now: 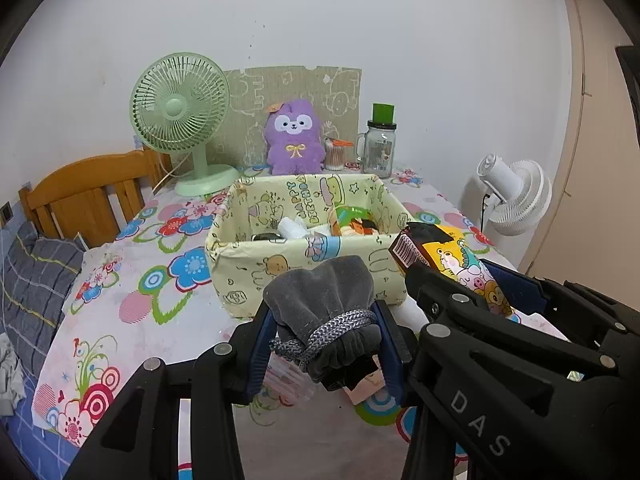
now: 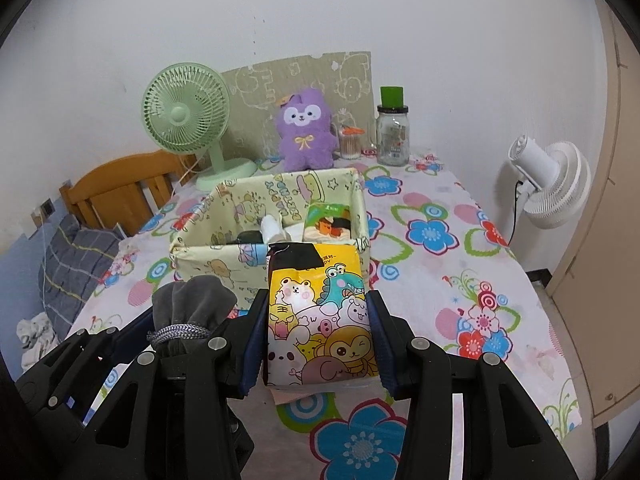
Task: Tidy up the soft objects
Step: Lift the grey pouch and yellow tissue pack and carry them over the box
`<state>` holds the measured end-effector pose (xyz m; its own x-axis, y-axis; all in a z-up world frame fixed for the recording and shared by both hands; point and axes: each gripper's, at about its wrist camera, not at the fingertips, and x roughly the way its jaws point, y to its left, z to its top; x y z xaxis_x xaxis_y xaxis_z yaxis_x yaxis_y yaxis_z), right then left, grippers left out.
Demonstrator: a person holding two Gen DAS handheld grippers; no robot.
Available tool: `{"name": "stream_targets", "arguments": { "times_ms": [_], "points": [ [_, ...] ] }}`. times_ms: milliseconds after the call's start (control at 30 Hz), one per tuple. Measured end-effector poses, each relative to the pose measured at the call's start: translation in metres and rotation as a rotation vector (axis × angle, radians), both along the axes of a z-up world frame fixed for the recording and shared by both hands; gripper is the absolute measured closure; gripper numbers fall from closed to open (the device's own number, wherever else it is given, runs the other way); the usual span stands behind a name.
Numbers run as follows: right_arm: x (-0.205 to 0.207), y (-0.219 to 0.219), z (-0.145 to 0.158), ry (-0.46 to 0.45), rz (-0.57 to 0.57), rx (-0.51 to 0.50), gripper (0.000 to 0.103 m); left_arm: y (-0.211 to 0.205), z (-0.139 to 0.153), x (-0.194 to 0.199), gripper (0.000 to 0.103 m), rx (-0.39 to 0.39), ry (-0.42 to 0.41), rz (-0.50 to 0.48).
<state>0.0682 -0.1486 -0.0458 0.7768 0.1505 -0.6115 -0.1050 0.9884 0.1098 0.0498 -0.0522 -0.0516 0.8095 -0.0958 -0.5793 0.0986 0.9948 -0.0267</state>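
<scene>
Left gripper [image 1: 326, 340] clamps a grey drawstring pouch [image 1: 324, 304]; right gripper [image 2: 316, 340] clamps a cartoon-printed tissue pack [image 2: 320, 312]. Both are held above the floral tablecloth [image 2: 440, 260], just before the yellow fabric basket [image 1: 280, 264].

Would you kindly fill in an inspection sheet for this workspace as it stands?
Surface: flowered tablecloth.
Job's things: grey drawstring pouch, cartoon tissue pack, both held clear of the table; yellow fabric bin partly filled.
Clutter: purple plush, glass jar, cotton swab tub.
Grippers: left gripper jaws clamp the pouch; right gripper jaws clamp the pack.
Cables: green fan cord; white fan cord.
Surroundings: wooden headboard, checked bedding.
</scene>
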Motion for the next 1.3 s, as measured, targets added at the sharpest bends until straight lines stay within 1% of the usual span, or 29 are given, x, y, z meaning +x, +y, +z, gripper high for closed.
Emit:
{"name": "stream_targets", "arguments": {
  "times_ms": [800,1000,1300],
  "points": [
    [0.021,0.009,0.034,-0.04,0.032,0.007,0.053,0.009,0.032,0.017,0.055,0.003,-0.038,0.031],
    [0.027,0.011,0.044,-0.058,0.043,0.013,0.053,0.011,0.043,0.021,0.055,0.014,-0.057,0.04],
    [0.039,0.012,0.052,-0.064,0.039,0.008,0.053,0.012,0.049,0.032,0.055,0.009,-0.063,0.035]
  ]
}}
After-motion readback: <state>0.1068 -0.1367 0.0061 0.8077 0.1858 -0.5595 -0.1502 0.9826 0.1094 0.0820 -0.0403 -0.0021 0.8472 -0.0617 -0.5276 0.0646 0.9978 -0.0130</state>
